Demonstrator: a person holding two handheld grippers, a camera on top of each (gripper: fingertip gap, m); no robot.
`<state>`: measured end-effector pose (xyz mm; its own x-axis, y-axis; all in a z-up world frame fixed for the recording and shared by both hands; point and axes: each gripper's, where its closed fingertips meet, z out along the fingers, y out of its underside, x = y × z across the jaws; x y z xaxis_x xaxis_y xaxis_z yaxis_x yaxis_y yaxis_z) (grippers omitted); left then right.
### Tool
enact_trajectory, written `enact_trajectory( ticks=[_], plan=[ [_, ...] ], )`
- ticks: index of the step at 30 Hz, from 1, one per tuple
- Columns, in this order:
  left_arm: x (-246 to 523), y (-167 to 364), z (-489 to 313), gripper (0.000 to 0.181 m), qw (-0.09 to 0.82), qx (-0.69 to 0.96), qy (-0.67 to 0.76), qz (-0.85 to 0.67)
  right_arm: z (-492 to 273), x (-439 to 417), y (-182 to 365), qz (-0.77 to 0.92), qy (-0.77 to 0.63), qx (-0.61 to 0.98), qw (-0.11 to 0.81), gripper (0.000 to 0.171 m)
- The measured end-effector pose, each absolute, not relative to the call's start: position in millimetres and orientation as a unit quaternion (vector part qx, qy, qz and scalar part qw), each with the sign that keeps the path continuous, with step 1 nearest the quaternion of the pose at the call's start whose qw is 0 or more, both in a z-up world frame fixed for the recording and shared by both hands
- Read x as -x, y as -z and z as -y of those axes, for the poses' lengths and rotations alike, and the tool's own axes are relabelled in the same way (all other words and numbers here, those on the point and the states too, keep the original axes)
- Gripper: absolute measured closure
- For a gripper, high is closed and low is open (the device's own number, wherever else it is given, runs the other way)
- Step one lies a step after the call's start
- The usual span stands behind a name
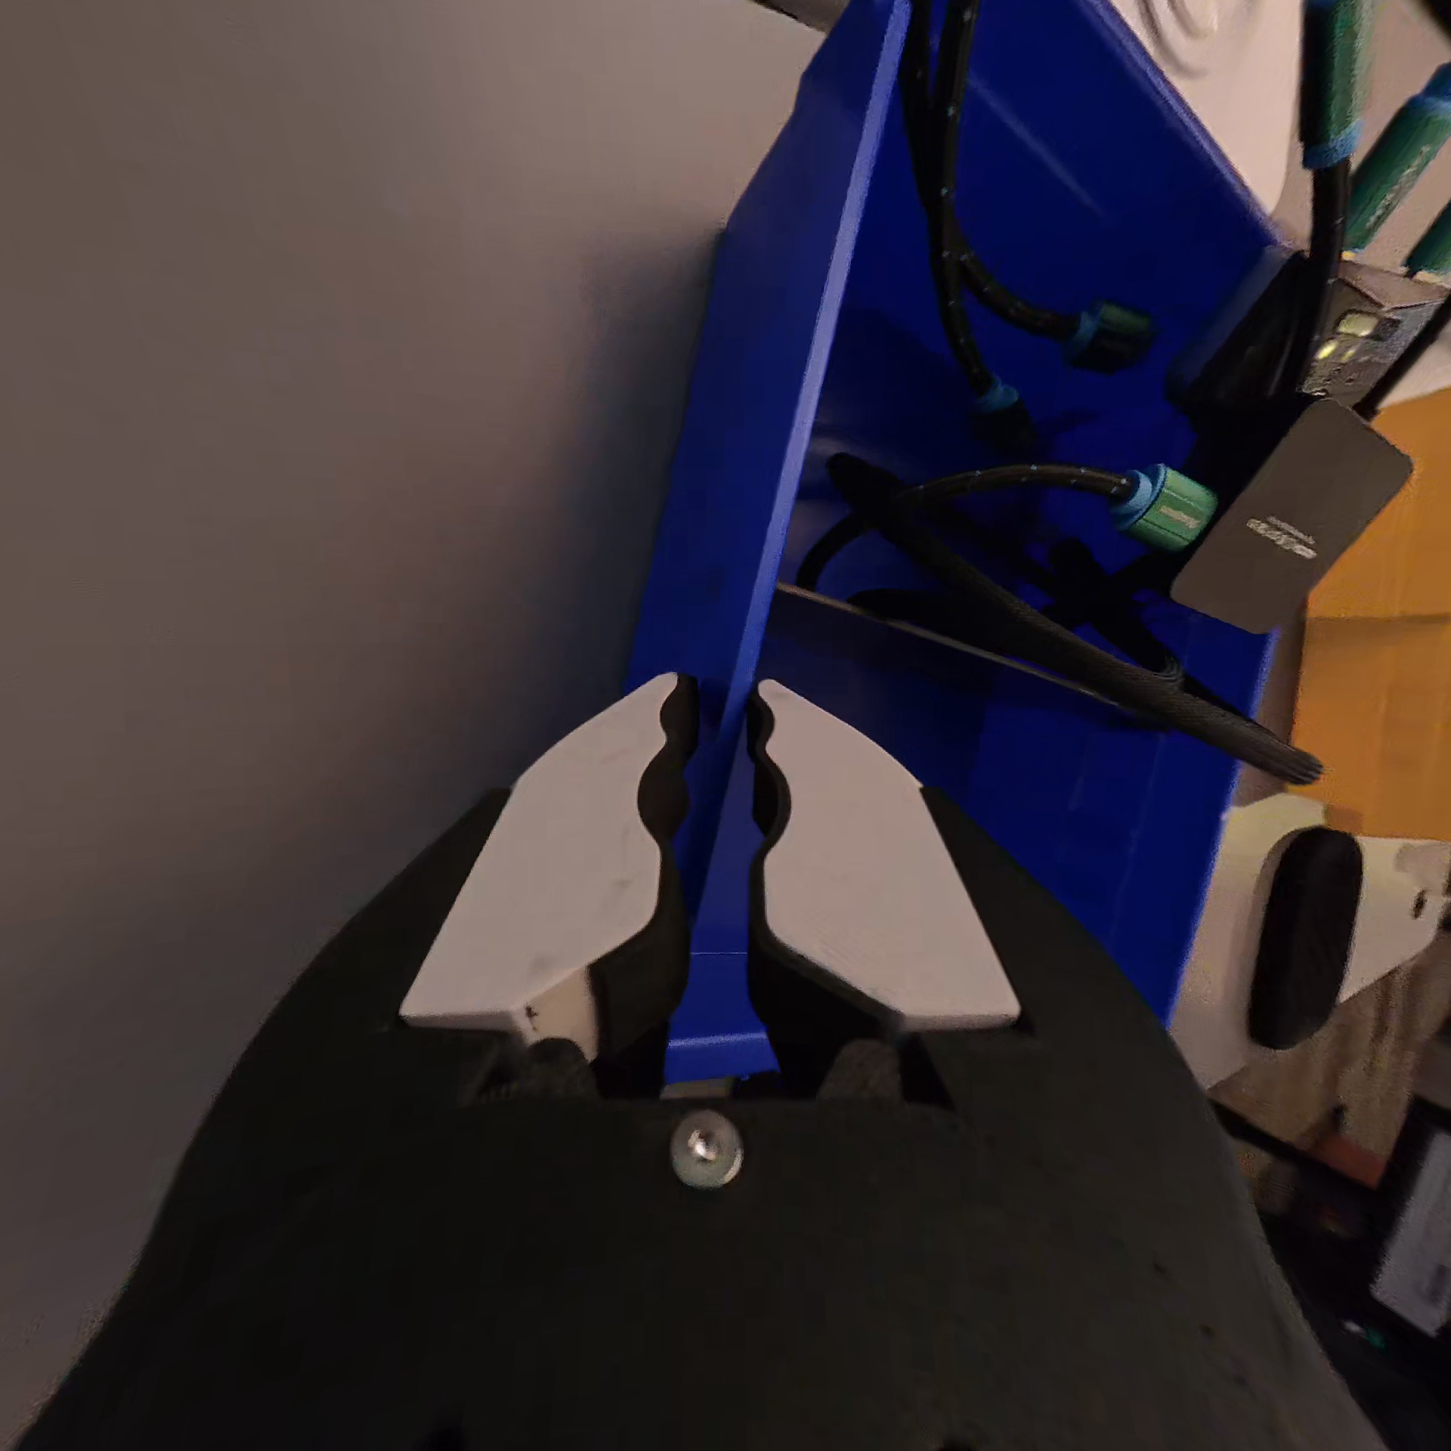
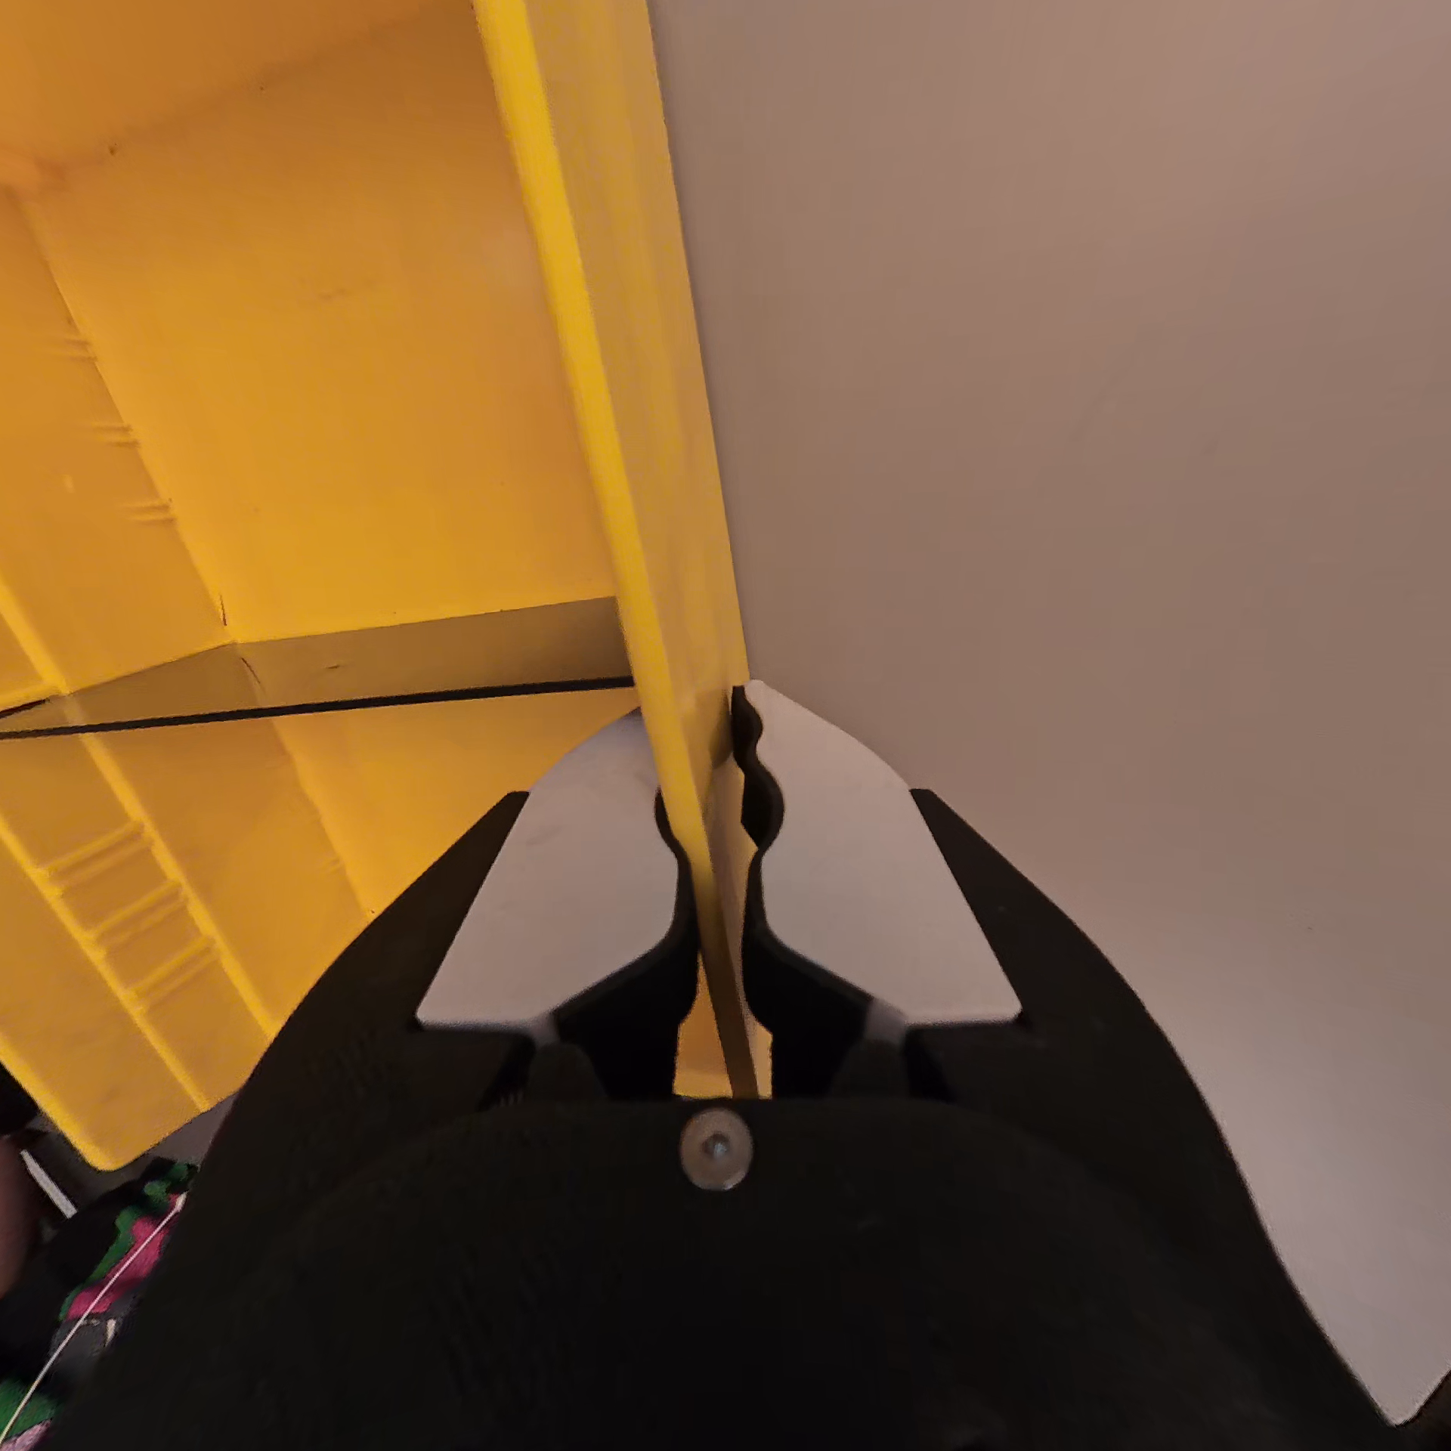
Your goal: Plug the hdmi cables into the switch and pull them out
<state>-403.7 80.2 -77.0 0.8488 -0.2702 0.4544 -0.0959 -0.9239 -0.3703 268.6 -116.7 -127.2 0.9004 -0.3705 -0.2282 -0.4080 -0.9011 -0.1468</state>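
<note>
Gripping the blue bin's (image 1: 707, 550) near wall, the left tongs (image 1: 721, 691) clamp its rim, likely to carry or steady it. Inside, at upper right of the frame, lie the hdmi cables (image 1: 1021, 487) and grey switch (image 1: 1288, 518), unplugged. Right tongs (image 2: 707, 707) pinch the empty yellow bin's (image 2: 314, 353) wall likewise.
</note>
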Motion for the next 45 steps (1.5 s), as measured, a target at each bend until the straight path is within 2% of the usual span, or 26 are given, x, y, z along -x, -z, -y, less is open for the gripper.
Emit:
enact_trajectory(
  ticks=[8, 16, 22, 29, 45],
  plan=[
    [430.8, 75.8, -67.7, 0.166, 0.156, 0.934, 0.319, -0.043, 119.7, -266.0, 127.4, -0.185, -0.092, 0.974, 0.096, 0.166],
    [427.9, 73.8, -37.9, 0.168, 0.107, 0.941, 0.314, -0.062, 129.7, -254.0, 128.1, -0.146, -0.082, 0.982, 0.089, 0.165],
    [422.3, 77.4, -46.9, 0.164, 0.099, 0.93, 0.351, -0.04, 130.0, -253.2, 128.3, -0.138, -0.082, 0.983, 0.085, 0.164],
    [434.9, 76.9, -92.3, 0.164, 0.198, 0.924, 0.326, -0.015, 122.4, -259.3, 128.1, -0.159, -0.082, 0.979, 0.095, 0.167],
    [459.8, 74.3, -95.3, 0.165, 0.223, 0.909, 0.349, 0.051, 147.7, -251.1, 128.2, -0.149, -0.083, 0.982, 0.085, 0.165]
  ],
)
